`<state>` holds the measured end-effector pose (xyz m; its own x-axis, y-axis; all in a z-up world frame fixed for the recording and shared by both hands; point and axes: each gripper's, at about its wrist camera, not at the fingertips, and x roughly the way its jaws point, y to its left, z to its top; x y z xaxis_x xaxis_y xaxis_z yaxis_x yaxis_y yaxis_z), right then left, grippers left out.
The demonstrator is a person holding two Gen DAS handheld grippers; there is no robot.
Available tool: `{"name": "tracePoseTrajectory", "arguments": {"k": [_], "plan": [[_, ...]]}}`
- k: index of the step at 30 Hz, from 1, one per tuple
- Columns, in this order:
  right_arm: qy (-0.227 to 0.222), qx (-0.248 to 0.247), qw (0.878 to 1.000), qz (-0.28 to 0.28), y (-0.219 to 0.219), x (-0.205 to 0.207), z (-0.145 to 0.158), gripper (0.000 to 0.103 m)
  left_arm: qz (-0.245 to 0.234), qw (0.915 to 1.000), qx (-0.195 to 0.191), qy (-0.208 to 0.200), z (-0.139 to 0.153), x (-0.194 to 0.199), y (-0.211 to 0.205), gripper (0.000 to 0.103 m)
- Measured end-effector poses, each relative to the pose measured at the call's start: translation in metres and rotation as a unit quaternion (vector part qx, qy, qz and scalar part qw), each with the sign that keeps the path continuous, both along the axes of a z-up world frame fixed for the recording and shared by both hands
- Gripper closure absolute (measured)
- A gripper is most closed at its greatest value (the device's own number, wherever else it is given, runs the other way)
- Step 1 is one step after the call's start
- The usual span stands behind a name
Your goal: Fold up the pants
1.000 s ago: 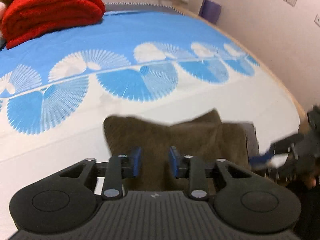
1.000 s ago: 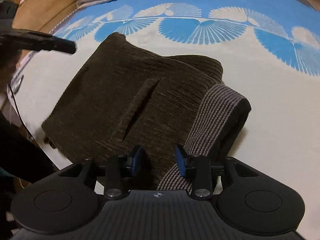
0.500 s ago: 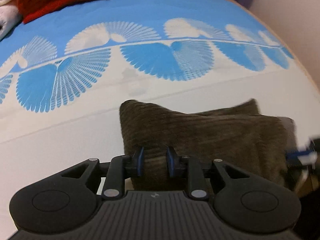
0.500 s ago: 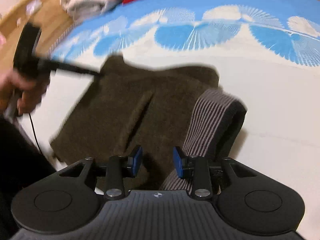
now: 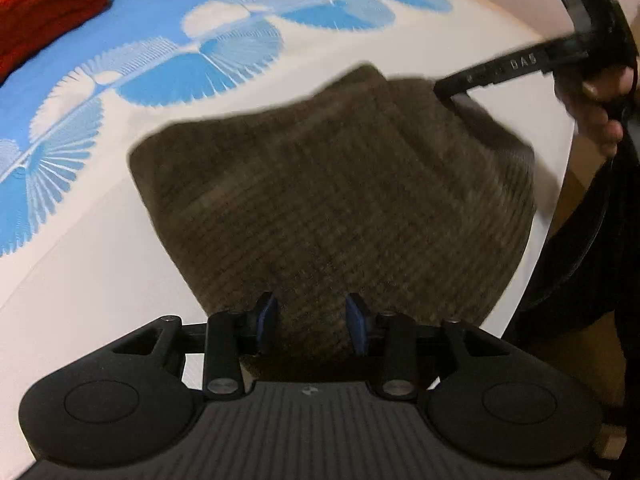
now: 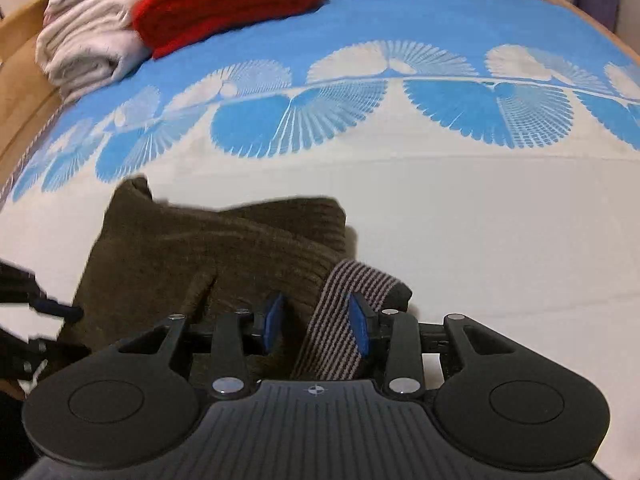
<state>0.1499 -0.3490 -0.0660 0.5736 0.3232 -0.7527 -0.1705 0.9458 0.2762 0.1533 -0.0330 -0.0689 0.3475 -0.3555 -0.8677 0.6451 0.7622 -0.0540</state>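
Brown ribbed pants (image 5: 332, 200), folded into a compact bundle, filling the middle of the left wrist view and lying on the bed (image 5: 80, 288), on the white part of the sheet. Left claw (image 5: 312, 322) low at the near edge of the bundle, blue pads apart, cloth showing between them but nothing pinched. Right claw (image 6: 316, 326) at the lower centre of the right wrist view, pads likewise apart, straddling the striped waistband (image 6: 340, 320) where it curls up at the bundle's right corner.

Likely trouble: waistband springing loose and lifting the top layer, since that corner stands proud instead of lying flat. Closing on only the striped strip would probably drag one layer and skew the stack. Motion blur in both views, so exact contact with the fabric impossible to confirm.

Bed edge close at the right of the left wrist view, the person's body just beyond it; any pull toward that side risks sliding the bundle off. Plenty of bare sheet toward the top and left of both frames. Red blanket (image 6: 228, 0) and white folded cloth (image 6: 88, 52) well apart, upper left of the right wrist view.
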Motion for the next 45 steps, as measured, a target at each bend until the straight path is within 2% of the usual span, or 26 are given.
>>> {"name": "tracePoseTrajectory", "arguments": {"k": [1,3,5,6,8,12,13,14,16,17,19,22,25,27,28,31,33,34,35,36,38,40,43,45], "plan": [[-0.006,0.013,1.000,-0.012,-0.003,-0.001,0.003,0.064,0.009,0.9999,-0.006,-0.010,0.005,0.000,0.003,0.055],[-0.022,0.028,0.999,-0.037,-0.010,-0.001,0.009,0.058,0.025,0.9993,-0.020,-0.019,0.012,0.002,0.009,0.046],[-0.033,0.025,0.997,-0.068,-0.018,-0.004,0.011,0.031,0.049,0.9982,-0.025,-0.026,0.015,0.006,0.015,0.043],[-0.028,0.020,0.996,-0.079,-0.023,-0.002,0.008,0.027,0.057,0.9977,-0.023,-0.027,0.015,0.008,0.016,0.039],[0.003,0.022,0.996,-0.088,-0.029,0.001,-0.003,0.026,0.076,0.9966,-0.015,-0.029,0.014,0.013,0.018,0.032],[0.063,0.029,0.996,-0.047,-0.022,0.006,-0.023,0.022,0.107,0.9939,-0.011,-0.025,0.013,0.027,0.019,0.029],[0.076,0.024,0.996,-0.032,-0.018,0.008,-0.028,0.019,0.116,0.9929,-0.013,-0.019,0.012,0.030,0.020,0.025],[0.084,0.020,0.996,-0.021,-0.013,0.007,-0.031,0.017,0.125,0.9919,-0.016,-0.014,0.013,0.034,0.026,0.016],[0.101,0.031,0.994,-0.001,-0.007,0.010,-0.035,0.017,0.142,0.9896,-0.023,0.000,0.006,0.042,0.030,0.014],[0.108,0.042,0.993,0.006,-0.004,0.011,-0.037,0.013,0.152,0.9879,-0.026,0.014,0.000,0.047,0.033,0.014],[0.121,0.053,0.991,0.012,-0.001,0.015,-0.042,0.012,0.180,0.9815,-0.040,0.052,-0.013,0.056,0.040,0.013],[0.137,0.068,0.988,0.017,0.001,0.022,-0.050,0.010,0.223,0.9645,-0.085,0.113,-0.033,0.069,0.052,0.009],[0.143,0.084,0.986,0.021,0.004,0.033,-0.055,0.007,0.243,0.9481,-0.129,0.159,-0.052,0.077,0.058,0.009],[0.139,0.089,0.986,0.022,0.007,0.037,-0.057,0.007,0.242,0.9430,-0.152,0.171,-0.059,0.079,0.059,0.009],[0.136,0.092,0.986,0.022,0.009,0.039,-0.057,0.008,0.238,0.9442,-0.153,0.168,-0.060,0.080,0.056,0.009],[0.128,0.090,0.987,0.025,0.012,0.043,-0.057,0.015,0.224,0.9501,-0.160,0.148,-0.059,0.084,0.047,0.019],[0.122,0.091,0.988,0.024,0.010,0.044,-0.053,0.025,0.222,0.9537,-0.150,0.136,-0.056,0.085,0.042,0.032],[0.117,0.095,0.988,0.021,0.007,0.045,-0.050,0.033,0.221,0.9553,-0.146,0.131,-0.052,0.087,0.040,0.037],[0.106,0.099,0.989,0.016,0.004,0.045,-0.044,0.047,0.221,0.9548,-0.152,0.127,-0.044,0.090,0.042,0.050],[0.094,0.107,0.990,0.009,-0.001,0.046,-0.038,0.050,0.218,0.9558,-0.159,0.117,-0.035,0.094,0.041,0.055],[0.063,0.134,0.989,0.002,-0.007,0.048,-0.025,0.057,0.202,0.9636,-0.161,0.067,-0.013,0.096,0.041,0.059],[0.015,0.139,0.990,0.013,-0.004,0.052,-0.011,0.059,0.202,0.9664,-0.158,0.022,0.004,0.100,0.041,0.059],[-0.030,0.156,0.987,0.012,-0.001,0.064,0.001,0.059,0.214,0.9644,-0.153,-0.030,0.021,0.113,0.046,0.059],[-0.065,0.159,0.985,0.016,0.007,0.075,0.012,0.059,0.231,0.9588,-0.158,-0.048,0.028,0.124,0.051,0.059]]}}
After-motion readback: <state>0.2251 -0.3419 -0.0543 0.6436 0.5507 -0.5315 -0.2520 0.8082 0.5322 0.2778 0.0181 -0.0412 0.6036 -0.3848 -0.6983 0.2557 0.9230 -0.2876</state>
